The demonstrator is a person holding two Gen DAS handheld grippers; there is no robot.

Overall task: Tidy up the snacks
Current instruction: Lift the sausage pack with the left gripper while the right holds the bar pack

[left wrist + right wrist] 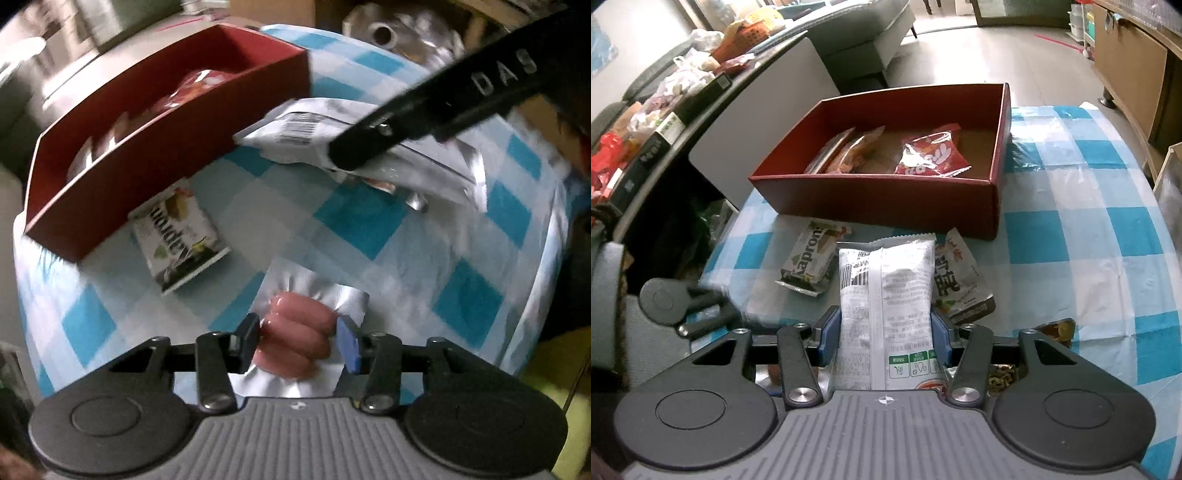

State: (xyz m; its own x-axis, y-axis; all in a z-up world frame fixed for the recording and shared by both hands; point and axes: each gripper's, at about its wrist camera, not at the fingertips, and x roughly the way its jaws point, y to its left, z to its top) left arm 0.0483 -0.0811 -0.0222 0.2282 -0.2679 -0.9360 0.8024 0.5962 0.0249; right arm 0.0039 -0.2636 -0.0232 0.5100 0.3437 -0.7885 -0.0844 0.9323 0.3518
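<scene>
On a blue-and-white checked tablecloth (1071, 240) stands a red box (886, 206) that holds a red snack bag (931, 151) and other packs (849, 151). My right gripper (886, 328) is shut on a white snack pack (886, 280), lifted in front of the box. My left gripper (299, 339) is shut on a silver pack of pink sausages (295, 332), low over the cloth. A green-and-white wafer pack (181, 236) lies beside the box. In the left wrist view the white pack (295, 133) hangs at the upper right.
A brown pack (964, 284) lies under the white pack, and a dark pack (1056, 328) lies to its right. A cluttered counter (665, 122) runs along the left. A grey sofa (857, 37) and a wooden cabinet (1126, 74) stand beyond the table.
</scene>
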